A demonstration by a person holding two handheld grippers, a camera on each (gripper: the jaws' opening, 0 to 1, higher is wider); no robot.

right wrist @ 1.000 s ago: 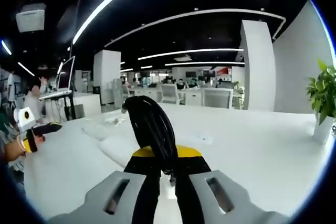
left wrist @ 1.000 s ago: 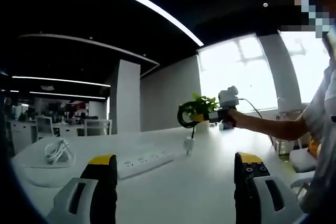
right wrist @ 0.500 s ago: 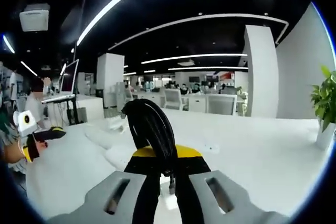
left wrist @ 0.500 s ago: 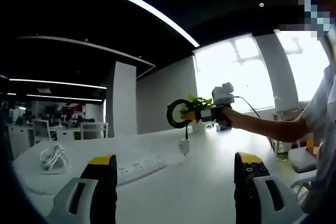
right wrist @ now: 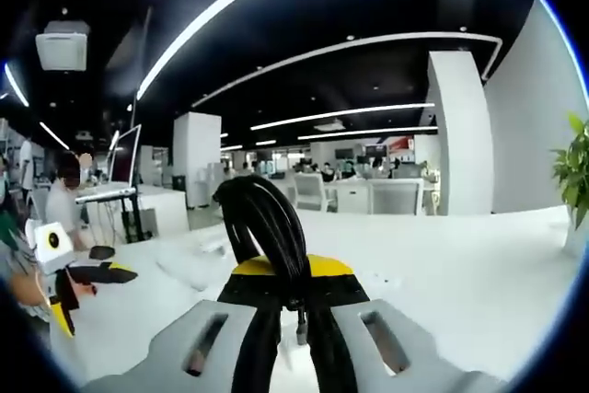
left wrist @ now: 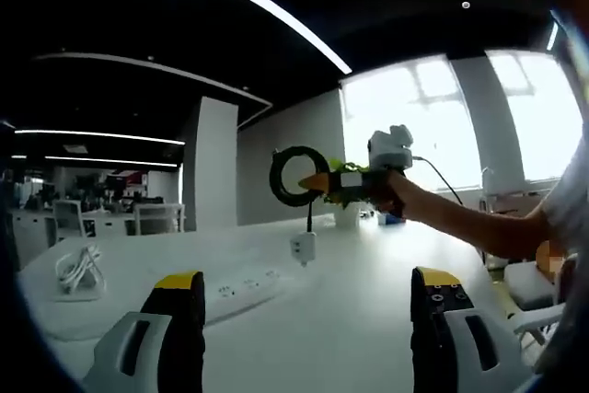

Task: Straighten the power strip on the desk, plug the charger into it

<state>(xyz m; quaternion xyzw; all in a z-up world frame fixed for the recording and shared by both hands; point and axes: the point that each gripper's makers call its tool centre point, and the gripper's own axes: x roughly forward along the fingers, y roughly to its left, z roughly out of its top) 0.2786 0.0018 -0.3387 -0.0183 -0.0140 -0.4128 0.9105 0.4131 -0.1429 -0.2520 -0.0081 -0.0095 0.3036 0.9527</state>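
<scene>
Left gripper view: left tool [left wrist: 308, 333] is spread wide, yellow-tipped jaws apart with nothing between them, low over the white bench [left wrist: 368, 319]. White power strip [left wrist: 241, 287] lies flat on the bench just past the left jaw, angled away, looks not yet squared up. Right tool [left wrist: 324, 181] comes in from the right at the end of a person's forearm, carrying a black coiled cable [left wrist: 296, 175]; the white charger plug [left wrist: 303, 248] dangles from it on a short lead. Versus a second ago the coil and plug sit higher and further left, the plug now off the bench and hanging above the strip's far end. A loose white cable bundle [left wrist: 75, 271] sits far left on the bench.

Right gripper view: right tool [right wrist: 286, 306] is clamped tight on the black coiled cable [right wrist: 262, 227], loop standing up from the closed jaws. Left tool [right wrist: 87, 275] shows at the lower left edge; it has drifted inward compared with earlier. Bench [right wrist: 479, 273] runs ahead.

Meaning: charger is lifted and being carried toward the strip; plugging hasn't happened, and the strip probably needs the free left tool to straighten or steady it first.
</scene>
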